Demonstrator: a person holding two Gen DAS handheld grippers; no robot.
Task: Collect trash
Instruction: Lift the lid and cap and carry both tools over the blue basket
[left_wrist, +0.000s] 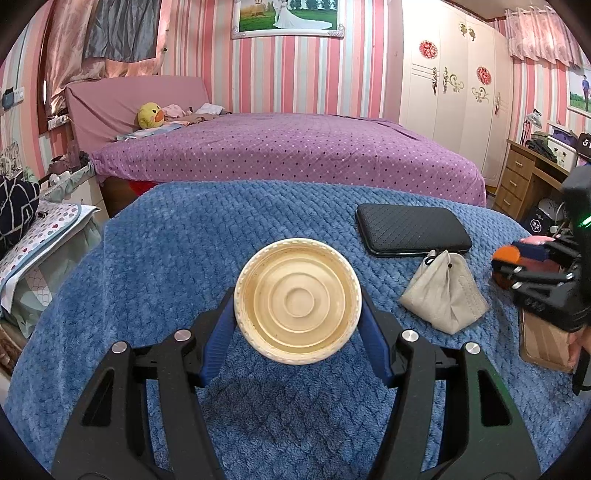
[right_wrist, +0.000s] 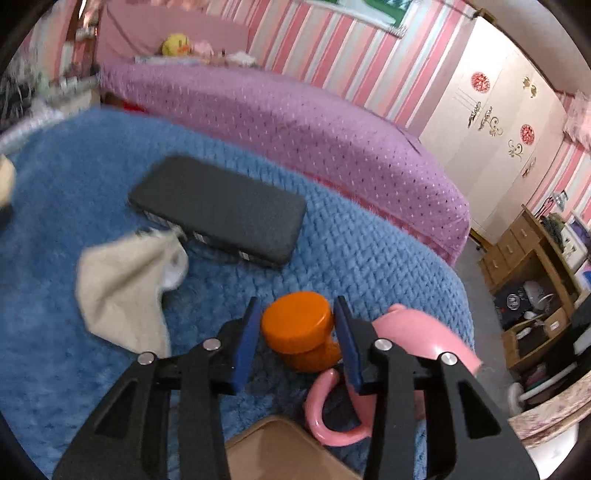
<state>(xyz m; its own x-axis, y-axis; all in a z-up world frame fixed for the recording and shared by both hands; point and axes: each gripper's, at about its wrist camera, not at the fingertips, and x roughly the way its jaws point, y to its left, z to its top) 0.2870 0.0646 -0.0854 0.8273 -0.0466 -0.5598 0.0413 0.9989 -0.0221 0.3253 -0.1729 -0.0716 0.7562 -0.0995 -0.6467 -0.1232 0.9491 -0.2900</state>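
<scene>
Over a blue blanket (left_wrist: 155, 266) spread on a raised surface at the foot of a purple bed (left_wrist: 295, 151), two hand-held claws work side by side. The left claw (left_wrist: 297, 314) grasps a round cream lid (left_wrist: 297, 301) by its opposite edges, lifted clear of the blanket with its ringed face toward the camera, likely so it can be carried off as trash. The right claw (right_wrist: 297, 334) straddles an orange bottle (right_wrist: 301, 332) lying near the blanket's edge; its blue pads sit at either side of the orange cap, but whether they press it or only flank it cannot be told. Just beside the bottle rests a pink cup (right_wrist: 424, 332) with its handle toward the camera. Farther in lie a crumpled beige cloth (right_wrist: 122, 291) and, touching it, a black phone (right_wrist: 218, 210), probably not trash. A brown box (right_wrist: 280, 454) sits below the right claw, its purpose unclear.
</scene>
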